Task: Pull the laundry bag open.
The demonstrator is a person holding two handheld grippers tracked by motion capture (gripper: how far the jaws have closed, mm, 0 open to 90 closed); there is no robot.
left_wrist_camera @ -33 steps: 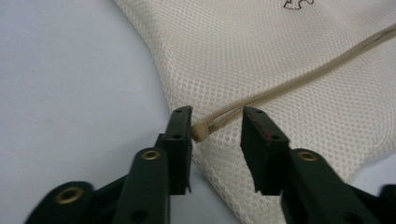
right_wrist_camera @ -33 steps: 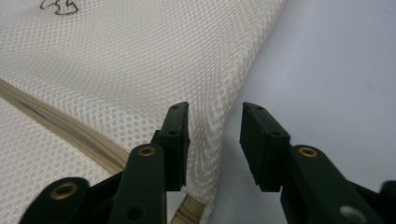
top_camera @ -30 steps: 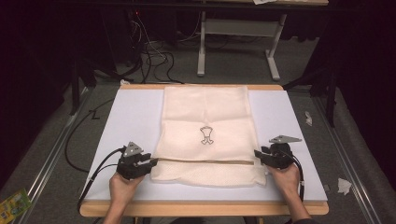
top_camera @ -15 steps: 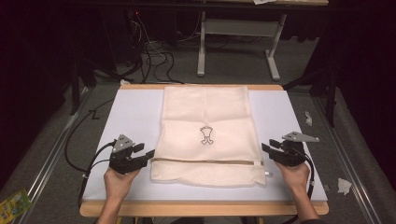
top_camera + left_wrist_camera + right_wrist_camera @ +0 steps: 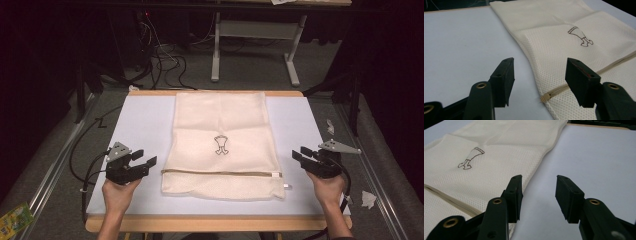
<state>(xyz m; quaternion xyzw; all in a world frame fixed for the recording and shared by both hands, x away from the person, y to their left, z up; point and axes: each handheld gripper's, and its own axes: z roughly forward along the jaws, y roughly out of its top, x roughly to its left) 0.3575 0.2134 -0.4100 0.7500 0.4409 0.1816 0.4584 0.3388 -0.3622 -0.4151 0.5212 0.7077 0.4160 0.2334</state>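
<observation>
A cream mesh laundry bag (image 5: pixel 222 142) lies flat on the white table top (image 5: pixel 140 120), a small dark emblem (image 5: pixel 220 145) at its centre and a zipper (image 5: pixel 220 173) across its near end. My left gripper (image 5: pixel 144 158) hovers just off the bag's left edge; its jaws have just been opening and hold nothing. In the left gripper view the mesh bag (image 5: pixel 564 37) and the zipper end (image 5: pixel 545 97) lie beyond my left gripper (image 5: pixel 540 72). My right gripper (image 5: pixel 300 153) stands open off the bag's right edge. The right gripper view has the bag (image 5: pixel 494 152) left of my right gripper (image 5: pixel 539 192).
The table has a wooden rim (image 5: pixel 215 223) along its near edge. Cables (image 5: pixel 160 65) and a white desk frame (image 5: pixel 250 45) stand on the dark floor behind. Scraps of paper (image 5: pixel 369 199) lie on the floor at the right, and a green packet (image 5: pixel 12 218) at the lower left.
Both grippers have let go of the bag's sides and drawn outward and up, left one leftward, right one rightward. The bag now lies flat and untouched.
</observation>
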